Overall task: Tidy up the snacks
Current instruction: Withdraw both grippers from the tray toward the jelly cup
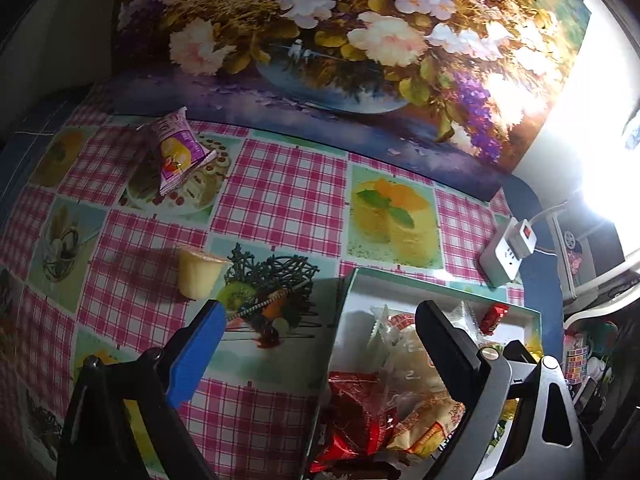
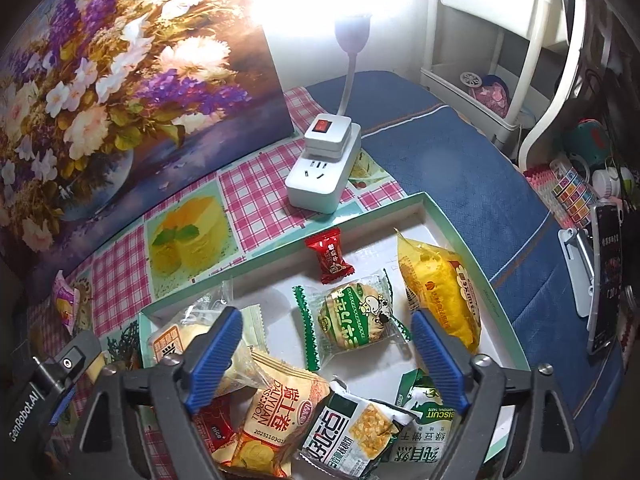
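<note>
Both tools, left (image 1: pixel 320 312) and right (image 2: pixel 326 334), tilt steeply downward, spread wide, gripping nothing.

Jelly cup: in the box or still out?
Out. The jelly cup sits on the tablecloth, left of the box, apart from it.

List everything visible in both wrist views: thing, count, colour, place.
box: one, white inside, teal rim, on tablecloth
wrapped snacks: several, mixed colours, in box
red candy: one, in box, far end
jelly cup: one, yellow, on tablecloth, outside box
purple packet: one, on tablecloth, by painting
tablecloth: one, pink checks
flower painting: one, leaning behind
power strip: one, white, beyond box
left gripper: open, empty
right gripper: open, empty, over box
</note>
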{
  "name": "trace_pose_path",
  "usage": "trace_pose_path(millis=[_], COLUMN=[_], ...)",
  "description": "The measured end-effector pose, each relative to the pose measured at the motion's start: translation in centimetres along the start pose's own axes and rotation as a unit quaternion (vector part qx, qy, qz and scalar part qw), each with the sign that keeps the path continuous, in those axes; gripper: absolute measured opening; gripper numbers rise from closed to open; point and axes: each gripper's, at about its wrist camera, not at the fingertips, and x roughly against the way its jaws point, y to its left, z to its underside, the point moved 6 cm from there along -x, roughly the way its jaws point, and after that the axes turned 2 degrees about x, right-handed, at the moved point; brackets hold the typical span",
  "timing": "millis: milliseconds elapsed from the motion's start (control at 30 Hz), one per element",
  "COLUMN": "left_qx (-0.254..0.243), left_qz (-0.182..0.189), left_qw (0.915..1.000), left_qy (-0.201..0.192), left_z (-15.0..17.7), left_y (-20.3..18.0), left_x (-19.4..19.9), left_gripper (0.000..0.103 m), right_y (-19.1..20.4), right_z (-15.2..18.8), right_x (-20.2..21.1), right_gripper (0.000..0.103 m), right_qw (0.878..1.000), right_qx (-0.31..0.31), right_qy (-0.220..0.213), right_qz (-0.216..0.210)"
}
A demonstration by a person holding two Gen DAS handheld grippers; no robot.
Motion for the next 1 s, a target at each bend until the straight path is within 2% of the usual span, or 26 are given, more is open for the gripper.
trace_pose_path(millis=[100, 333, 667, 833, 1000], left_qx=[0.006, 0.031, 0.045, 0.055, 0.064], left_qz=[-0.005, -0.015, -0.046, -0.070, -0.105], left_qw=[1.0000, 0.9994, 0.9979, 0.9957, 0.9918], left_qy=[0.002, -0.003, -0.011, -0.026, -0.038], left_z=[0.1, -0.4, -1.0, -1.9, -2.8], left_y=[0.5, 1.7, 4.8, 7.4, 10.7], left_x=[-0.1, -0.1, 0.3, 1.3, 2.6], left_gripper=[0.096, 0.096, 0.096, 0.096, 0.096], right_y=[0.1, 0.6, 1.6, 3.5, 6.9], right_z=[-0.1, -0.1, 0.2, 0.8, 1.6], right_x=[0.1, 0.1, 0.0, 0.4, 1.7], right_gripper=[0.100, 0.102, 0.103, 0.103, 0.103], right_qw=[1.000, 1.000, 0.999, 0.999, 0.995], right_qx=[0.007, 0.019, 0.031, 0.047, 0.086], right_qy=[-0.003, -0.007, -0.006, -0.004, -0.012], right_qz=[0.003, 0.001, -0.012, -0.020, -0.045])
